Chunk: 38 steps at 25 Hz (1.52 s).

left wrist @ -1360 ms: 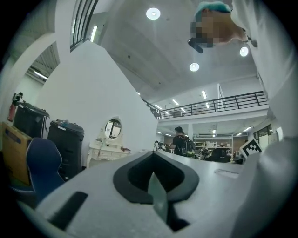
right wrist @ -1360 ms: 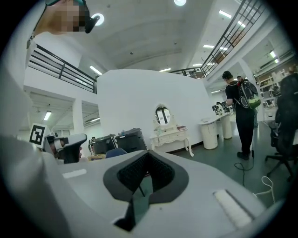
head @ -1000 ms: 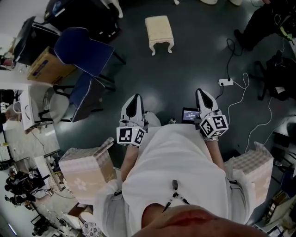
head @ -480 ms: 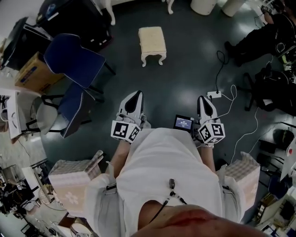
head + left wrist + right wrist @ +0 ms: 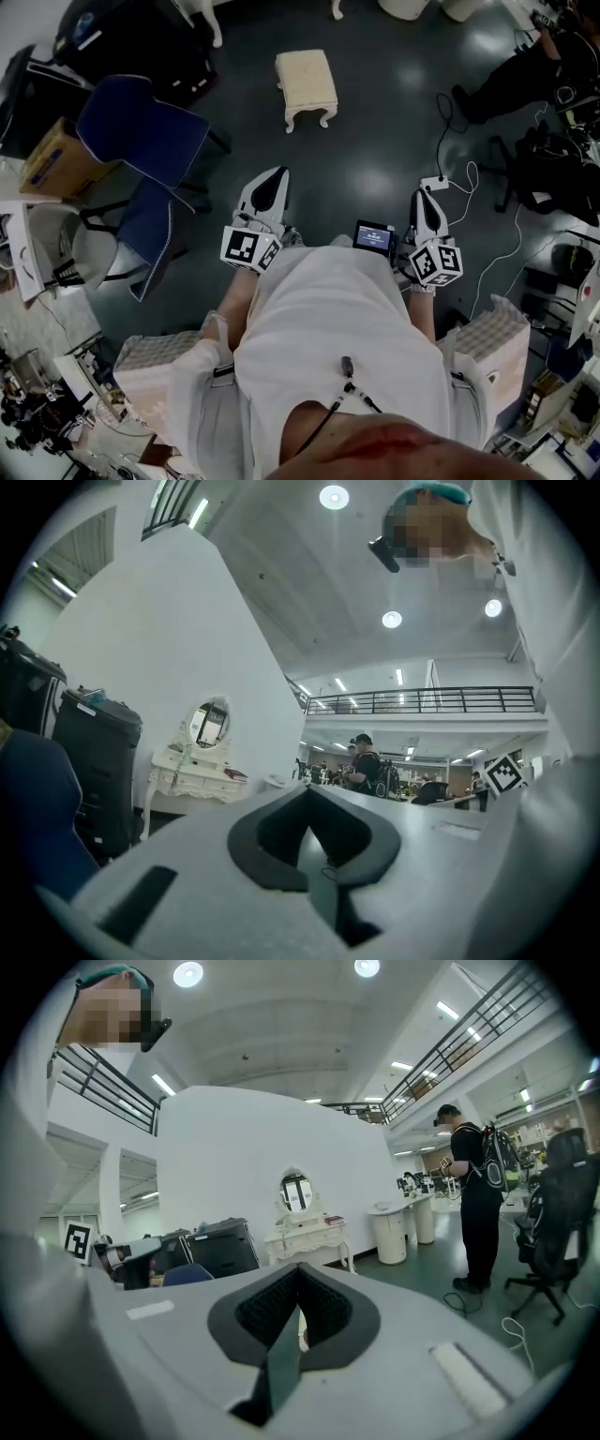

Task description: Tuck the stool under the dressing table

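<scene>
From the head view, you held the left gripper (image 5: 276,176) and the right gripper (image 5: 421,195) out in front of your white-clad body. They were side by side above the dark glossy floor (image 5: 375,122), with nothing in either. The cream padded stool with white curved legs (image 5: 306,77) stood upright on that floor, well ahead of both grippers. It was nearer the line of your left one, and neither touched it. Two blue fabric chairs (image 5: 141,131) stood to its left. A white power strip (image 5: 433,184) with its cable lay just beyond your right gripper.

In the left gripper view, your left gripper (image 5: 308,794) had its jaws pressed fully together, with no object between the dark fingers (image 5: 248,855). Far beyond, the white dressing table with an oval mirror (image 5: 199,772) stood against the white wall. Tall black cabinets (image 5: 94,752) stood next to it.

In the right gripper view, your right gripper (image 5: 298,1277) was likewise closed tight on nothing. The dressing table (image 5: 307,1234) showed straight ahead over the jaws. A person in black clothes (image 5: 478,1204) stood off to the right.
</scene>
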Motion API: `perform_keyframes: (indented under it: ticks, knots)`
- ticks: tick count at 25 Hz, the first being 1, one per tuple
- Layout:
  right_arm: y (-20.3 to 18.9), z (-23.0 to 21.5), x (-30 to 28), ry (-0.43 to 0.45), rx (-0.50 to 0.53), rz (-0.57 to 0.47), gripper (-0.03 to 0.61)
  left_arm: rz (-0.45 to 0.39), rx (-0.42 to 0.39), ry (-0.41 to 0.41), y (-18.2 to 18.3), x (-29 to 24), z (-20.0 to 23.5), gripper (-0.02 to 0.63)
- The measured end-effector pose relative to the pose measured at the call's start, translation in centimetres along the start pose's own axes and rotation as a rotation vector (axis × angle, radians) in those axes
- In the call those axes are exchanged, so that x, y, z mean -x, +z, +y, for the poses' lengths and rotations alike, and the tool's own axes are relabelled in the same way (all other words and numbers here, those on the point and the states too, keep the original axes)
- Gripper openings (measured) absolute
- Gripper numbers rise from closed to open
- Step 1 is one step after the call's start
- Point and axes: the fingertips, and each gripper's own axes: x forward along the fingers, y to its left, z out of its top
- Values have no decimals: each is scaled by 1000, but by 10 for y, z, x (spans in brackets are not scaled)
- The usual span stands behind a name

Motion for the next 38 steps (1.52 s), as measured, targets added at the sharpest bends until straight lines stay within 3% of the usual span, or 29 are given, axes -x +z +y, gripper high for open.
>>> perform_keyframes:
  ticks: [7, 16, 23, 29, 34, 38]
  knots:
    - [-1, -11, -19, -63, -53, 5, 8, 41, 40, 0, -13, -18, 24, 2]
    - [-17, -65, -77, -19, -54, 106, 8, 84, 54, 41, -43, -75, 29, 2]
    - [20, -112, -178, 102, -21, 99, 8, 90, 48, 133, -38, -147, 47, 2]
    - [58, -156, -254, 220, 46, 96, 8, 23, 59, 259, -24, -208, 57, 2]
    - [88, -177, -318, 320, 97, 92, 8, 13, 59, 356, -29, -228, 63, 2]
    - [100, -189, -355, 352, 97, 73, 8, 15, 49, 408, -33, -238, 76, 2]
